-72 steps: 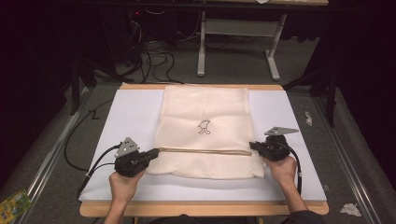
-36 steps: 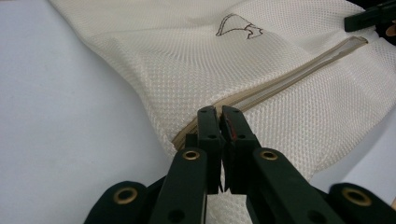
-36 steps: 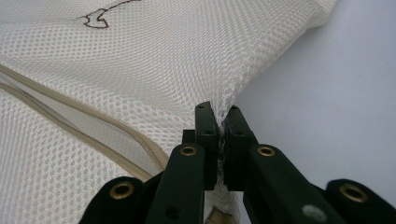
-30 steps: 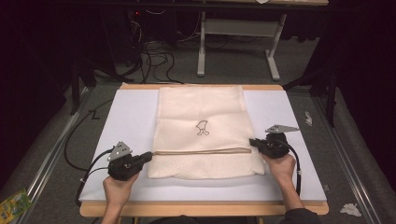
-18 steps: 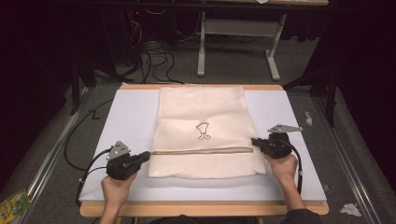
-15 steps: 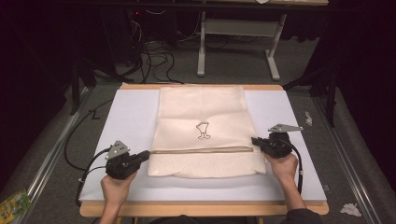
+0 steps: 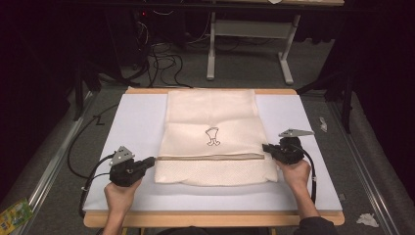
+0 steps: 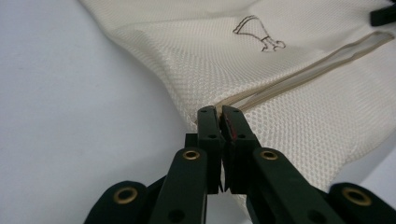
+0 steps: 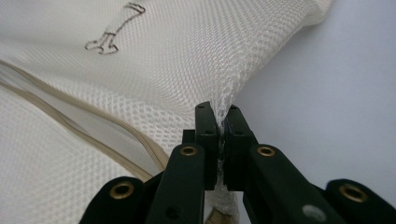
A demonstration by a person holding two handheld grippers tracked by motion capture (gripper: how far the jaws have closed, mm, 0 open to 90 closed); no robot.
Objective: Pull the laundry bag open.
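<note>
A cream mesh bag point(image 7: 213, 137) is spread flat on the middle of the white tabletop point(image 7: 132, 122), its far edge reaching the far rim of the board and its near edge lying short of the near rim. A tan zipper band point(image 7: 210, 157) is seen running left to right across the near part of the bag, and a small dark outline drawing point(image 7: 212, 136) is printed just beyond it, near the centre.

At the left end of the zipper band the left claw point(image 7: 150, 161) is clamped on the bag's edge; at the right end the right claw point(image 7: 266, 147) is clamped on the opposite edge. From the high view the pinch itself cannot be made out. In the left gripper view the left claw point(image 8: 219, 114) is shown with its jaws pressed together on the mesh right where the zipper band point(image 8: 299, 70) ends. In the right gripper view the right claw point(image 9: 218, 112) is shown closed on a gathered ridge of mesh that is lifted slightly off the tabletop point(image 9: 327, 93), with the zipper band point(image 9: 70, 121) passing to its left.

The open weave of the mesh is brought out by the two gripper views, whereas the high view alone gives the person's hands, the trailing cables point(image 7: 78, 147) and the grey floor point(image 7: 58, 147) around the tabletop.
</note>
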